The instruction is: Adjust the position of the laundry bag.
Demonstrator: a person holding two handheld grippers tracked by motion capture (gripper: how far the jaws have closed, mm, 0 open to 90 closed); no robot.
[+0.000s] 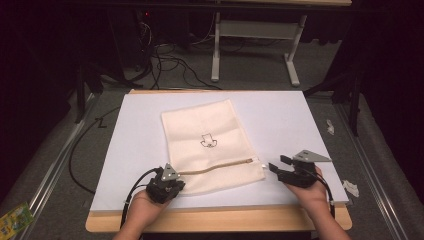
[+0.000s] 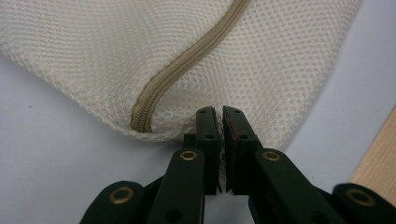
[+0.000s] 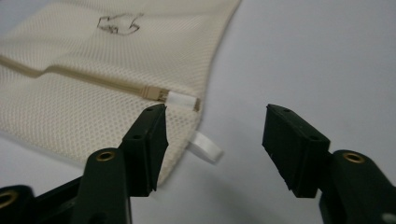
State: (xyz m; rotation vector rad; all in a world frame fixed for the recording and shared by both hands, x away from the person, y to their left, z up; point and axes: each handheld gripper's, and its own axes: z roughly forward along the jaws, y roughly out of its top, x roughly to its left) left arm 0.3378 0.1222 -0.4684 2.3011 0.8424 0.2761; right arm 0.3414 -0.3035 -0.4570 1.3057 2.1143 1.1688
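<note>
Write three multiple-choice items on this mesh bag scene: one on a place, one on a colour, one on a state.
1. Where does the left gripper grip the mesh bag?
A. the corner by the zipper's end
B. the far edge
C. the printed mark

2. What colour is the zipper tape?
A. red
B. tan
C. black

3. How do the right gripper's jaws stand?
A. clamped on the bag
C. apart, nothing pinched
B. shut on a cable

Key: 1 A, mesh sits pinched between the jaws there; 2 B, it shows tan on cream; 3 C, a wide gap shows.
</note>
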